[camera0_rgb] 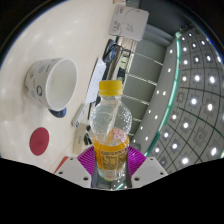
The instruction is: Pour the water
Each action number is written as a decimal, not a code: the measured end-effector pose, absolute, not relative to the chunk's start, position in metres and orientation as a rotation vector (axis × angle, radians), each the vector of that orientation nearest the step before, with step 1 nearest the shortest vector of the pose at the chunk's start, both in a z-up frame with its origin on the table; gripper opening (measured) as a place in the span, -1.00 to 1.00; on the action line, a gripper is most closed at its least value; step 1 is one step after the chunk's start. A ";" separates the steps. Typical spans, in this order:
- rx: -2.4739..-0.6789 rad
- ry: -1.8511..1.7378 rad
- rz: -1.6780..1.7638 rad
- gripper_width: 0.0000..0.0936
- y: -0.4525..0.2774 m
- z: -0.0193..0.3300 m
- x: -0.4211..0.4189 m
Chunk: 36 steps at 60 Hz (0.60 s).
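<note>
A clear plastic bottle [110, 125] with a yellow cap and a yellow label stands between my fingers, held above the white table [40, 40]. My gripper [110, 160] is shut on the bottle, with the magenta pads [93, 158] pressing its labelled lower part from both sides. A white cup [52, 82] with a dark pattern stands on the table beyond and to the left of the bottle, its open mouth turned toward the bottle. The scene appears tilted.
A red round disc [40, 141] lies on the table near the left finger. Metal equipment [112, 55] stands beyond the bottle. A ceiling with rows of lights [190, 90] fills the right side.
</note>
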<state>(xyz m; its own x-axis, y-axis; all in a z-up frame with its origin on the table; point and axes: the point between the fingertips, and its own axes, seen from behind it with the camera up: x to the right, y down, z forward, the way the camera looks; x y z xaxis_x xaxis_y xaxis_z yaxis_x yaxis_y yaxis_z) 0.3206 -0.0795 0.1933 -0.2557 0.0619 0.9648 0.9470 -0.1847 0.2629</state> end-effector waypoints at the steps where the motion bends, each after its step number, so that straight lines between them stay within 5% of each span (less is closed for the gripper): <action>1: -1.277 -1.307 -1.494 -0.15 -0.081 0.193 0.320; 20: -1.825 -0.508 -0.568 -0.15 -0.104 0.181 0.322; 36: -1.905 -0.193 -0.042 -0.15 -0.086 0.113 0.322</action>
<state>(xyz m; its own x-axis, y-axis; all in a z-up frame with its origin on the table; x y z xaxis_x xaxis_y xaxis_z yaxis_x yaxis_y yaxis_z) 0.3225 -0.0861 0.1135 0.9858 0.1135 0.1236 0.1544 -0.3239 -0.9334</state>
